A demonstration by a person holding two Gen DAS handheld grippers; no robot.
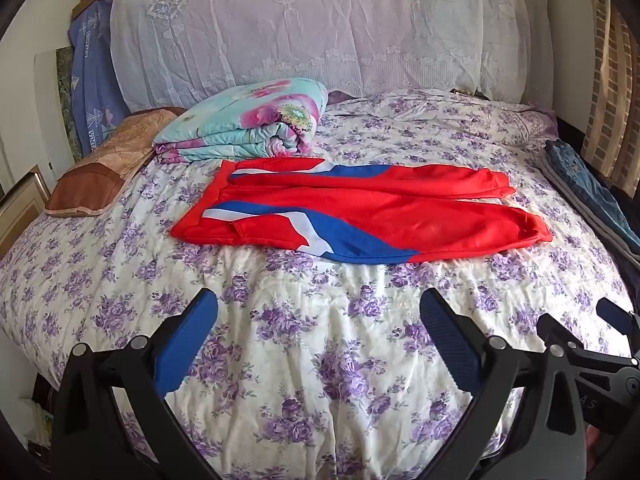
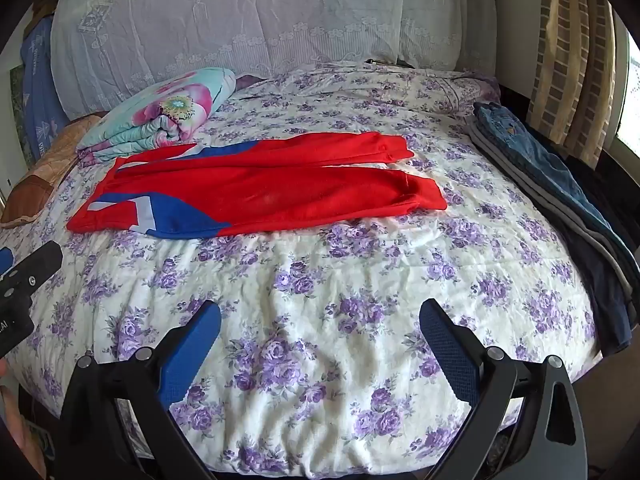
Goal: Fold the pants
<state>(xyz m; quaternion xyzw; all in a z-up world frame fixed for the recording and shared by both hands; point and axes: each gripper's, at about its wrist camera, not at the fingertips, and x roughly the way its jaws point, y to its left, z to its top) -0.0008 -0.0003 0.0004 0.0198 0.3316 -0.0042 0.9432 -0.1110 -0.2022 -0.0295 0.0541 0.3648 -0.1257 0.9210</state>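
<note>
At my far left, near ten o'clock, a brown pillow (image 1: 96, 172) lies at the edge of the bed (image 1: 320, 344). Just past it is a folded flower quilt (image 1: 248, 124). The red pants (image 1: 360, 216) lie flat on the bed at twelve o'clock, close to the quilt. The waist points to nine o'clock and the two legs point to three o'clock. The legs lie side by side with a thin gap between them.

My left gripper (image 1: 318, 320) is wide open and holds nothing. It hangs over the bare sheet, well apart from the pants. My right gripper (image 2: 320, 322) is wide open and empty too. At the far right, near two o'clock, a pile of blue jeans (image 2: 532, 152) lies at the bed's edge.

I think no fold is made yet. This looks like the very start. Next I need to reach forward with both grippers. One should pinch the waist and one the leg end, on the near side. Then I can lay the near leg over the far one.
</note>
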